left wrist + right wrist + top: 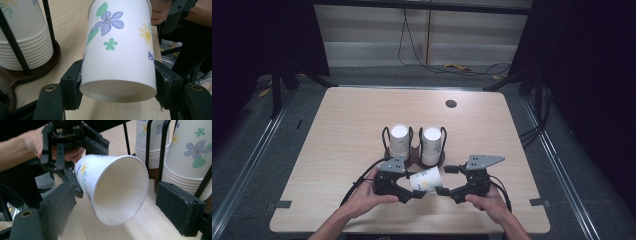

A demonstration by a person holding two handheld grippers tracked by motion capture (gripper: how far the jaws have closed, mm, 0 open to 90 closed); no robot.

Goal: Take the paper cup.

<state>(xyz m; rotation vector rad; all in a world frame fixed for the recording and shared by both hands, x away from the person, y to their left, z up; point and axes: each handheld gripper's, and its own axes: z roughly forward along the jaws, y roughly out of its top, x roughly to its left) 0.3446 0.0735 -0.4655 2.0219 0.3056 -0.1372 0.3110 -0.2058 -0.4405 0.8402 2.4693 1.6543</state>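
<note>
High view: a single paper cup (426, 179) printed with flowers is held lying on its side just above the table (342, 130), near the front edge, between the two grippers. The left gripper (412, 194) is clamped on the cup near its closed base, a black pad pressed against each side, as seen in the left gripper view (117, 67). The right gripper (443, 190) is held with its jaws spread apart at the cup's open mouth (120, 190), its pads off the rim. Two stacks of cups (416, 142) stand just behind in a dark wire holder (413, 154).
</note>
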